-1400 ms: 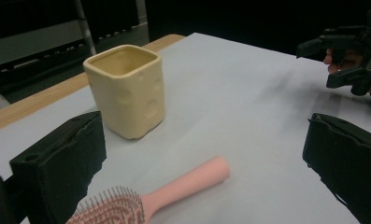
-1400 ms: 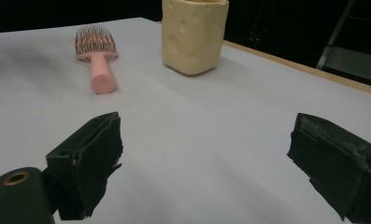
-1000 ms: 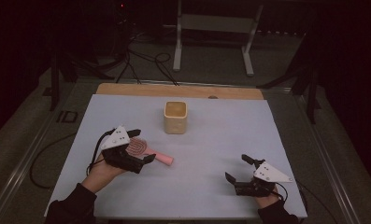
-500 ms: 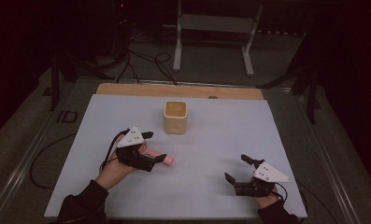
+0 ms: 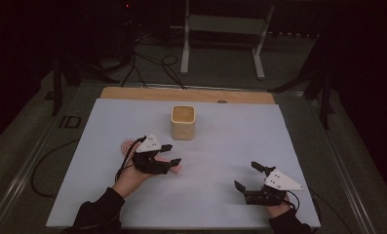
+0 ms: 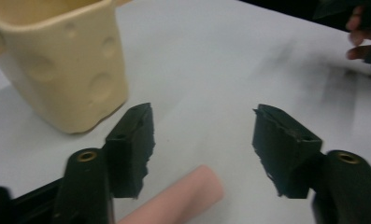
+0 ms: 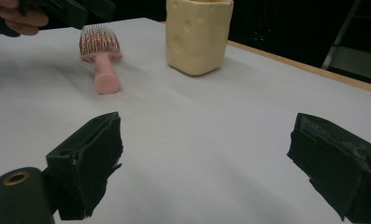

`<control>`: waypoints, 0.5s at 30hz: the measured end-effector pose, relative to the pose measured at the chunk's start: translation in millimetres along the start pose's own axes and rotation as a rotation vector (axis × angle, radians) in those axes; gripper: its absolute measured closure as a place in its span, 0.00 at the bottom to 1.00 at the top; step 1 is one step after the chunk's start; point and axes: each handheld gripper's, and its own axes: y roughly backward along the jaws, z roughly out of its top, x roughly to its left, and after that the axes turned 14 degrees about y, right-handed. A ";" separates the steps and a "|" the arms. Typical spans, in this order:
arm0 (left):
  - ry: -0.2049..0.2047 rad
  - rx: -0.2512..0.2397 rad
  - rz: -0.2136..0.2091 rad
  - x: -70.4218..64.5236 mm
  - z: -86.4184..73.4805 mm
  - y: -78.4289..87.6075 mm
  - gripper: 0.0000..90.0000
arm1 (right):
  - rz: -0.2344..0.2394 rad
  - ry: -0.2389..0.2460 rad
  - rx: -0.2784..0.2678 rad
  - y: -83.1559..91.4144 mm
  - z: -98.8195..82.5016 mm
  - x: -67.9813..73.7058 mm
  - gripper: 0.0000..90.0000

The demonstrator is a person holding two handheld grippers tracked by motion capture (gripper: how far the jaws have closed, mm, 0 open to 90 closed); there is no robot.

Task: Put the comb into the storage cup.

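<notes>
A pink hairbrush [image 5: 128,145] lies on the white table sheet [image 5: 288,141], its handle [image 6: 183,198] pointing right. My left gripper [image 5: 173,154] hovers open over the handle's end, which lies below and between the jaws in the left gripper view [image 6: 202,126]. A cream cup [image 5: 183,122] dimpled like cheese stands upright just beyond it [image 6: 61,65]. My right gripper [image 5: 246,175] rests open and empty near the front right [image 7: 211,149]. From there the brush [image 7: 100,51] and cup [image 7: 199,32] lie ahead.
A wooden strip [image 5: 191,94] runs along the sheet's far edge. Beyond the table stand a metal frame [image 5: 220,34] and cables on a dark floor. The other hand [image 7: 19,16] shows at the top left of the right gripper view.
My left gripper has moved right along the brush, from over its head to over the handle's end, so the bristled head now shows behind it. The right gripper has stayed put.
</notes>
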 end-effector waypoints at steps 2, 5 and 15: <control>-0.006 0.003 0.021 0.5 -0.6 -3.1 0.51 | 0.003 -0.003 0.000 -0.2 -0.1 0.0 0.10; -0.012 0.014 0.031 1.5 -1.4 -8.4 0.58 | 0.001 -0.002 0.000 0.2 0.2 0.2 0.10; 0.018 0.042 0.062 8.7 -3.5 -21.0 0.86 | 0.003 -0.002 0.000 -0.4 0.2 0.4 0.10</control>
